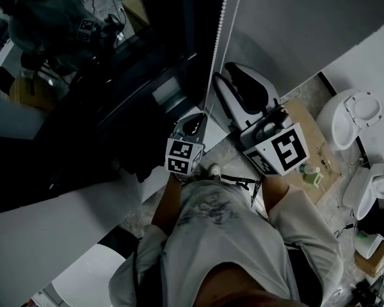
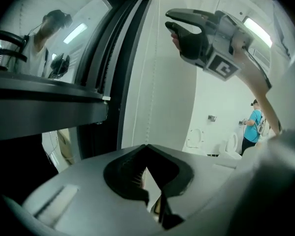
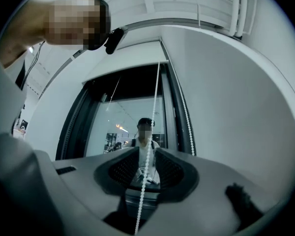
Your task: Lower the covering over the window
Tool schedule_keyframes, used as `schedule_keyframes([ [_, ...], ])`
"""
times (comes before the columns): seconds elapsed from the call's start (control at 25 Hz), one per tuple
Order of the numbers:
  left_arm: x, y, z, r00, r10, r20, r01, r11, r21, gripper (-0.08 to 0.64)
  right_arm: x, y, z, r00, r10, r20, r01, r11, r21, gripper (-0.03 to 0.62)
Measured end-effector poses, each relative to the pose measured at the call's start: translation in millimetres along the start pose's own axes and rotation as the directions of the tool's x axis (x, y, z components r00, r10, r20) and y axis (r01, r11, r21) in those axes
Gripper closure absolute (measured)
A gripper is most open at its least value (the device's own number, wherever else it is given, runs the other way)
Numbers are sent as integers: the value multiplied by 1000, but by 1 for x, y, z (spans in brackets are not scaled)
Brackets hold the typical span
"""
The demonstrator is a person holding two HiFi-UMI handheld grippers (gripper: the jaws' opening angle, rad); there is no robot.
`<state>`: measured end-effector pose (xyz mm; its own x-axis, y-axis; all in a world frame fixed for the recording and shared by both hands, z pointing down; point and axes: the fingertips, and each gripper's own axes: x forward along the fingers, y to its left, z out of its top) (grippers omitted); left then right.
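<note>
Item one, nearest: my left claw [image 2: 147, 147], low beside the right-hand post of the window frame [image 2: 105, 77]. Its jaws are pressed together and the bead chain [image 2: 148, 82] runs up out of their tips, so I judge it clamped on the chain. Item two: my right claw [image 3: 146, 151], higher on the same strand. Its jaws stand well apart, and the chain passes between the pads without touching either, so it grips nothing. Item three: the bead chain itself, hanging against that same post, with a second strand [image 3: 188, 117] beside it on the side away from the frame. It looks light and limp, with small smooth beads likely to slide through a loose pinch. Take one strand only, square across the pads, and draw straight down along the frame, never sideways. Item four, farthest: the glass [image 3: 120, 127] inside the frame, bare. The blind presumably sits rolled at the frame's head, where I cannot make it out.
</note>
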<state>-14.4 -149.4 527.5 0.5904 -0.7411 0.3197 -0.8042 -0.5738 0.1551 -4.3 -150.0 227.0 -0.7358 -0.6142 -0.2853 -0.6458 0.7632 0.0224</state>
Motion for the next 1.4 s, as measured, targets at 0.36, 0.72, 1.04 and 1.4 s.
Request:
schedule_keyframes([
  [0.36, -1, -8, -58, 990, -27, -139, 27, 1000, -3, 554, 16, 2, 1, 1000, 22, 7, -21, 1000, -7, 477],
  [0.72, -5, -6, -67, 986, -56, -155, 50, 998, -42, 551, 21, -2, -4, 1000, -6, 0, 6, 1000, -3, 574],
  [1.04, -23, -6, -15, 992, -126, 6, 126, 989, -76, 458, 22, 0, -1, 1000, -12, 27, 12, 1000, 18, 575],
  [1.4, -61, -4, 84, 969, -140, 203, 141, 990, 8, 347, 17, 2, -4, 1000, -17, 15, 16, 1000, 12, 575],
])
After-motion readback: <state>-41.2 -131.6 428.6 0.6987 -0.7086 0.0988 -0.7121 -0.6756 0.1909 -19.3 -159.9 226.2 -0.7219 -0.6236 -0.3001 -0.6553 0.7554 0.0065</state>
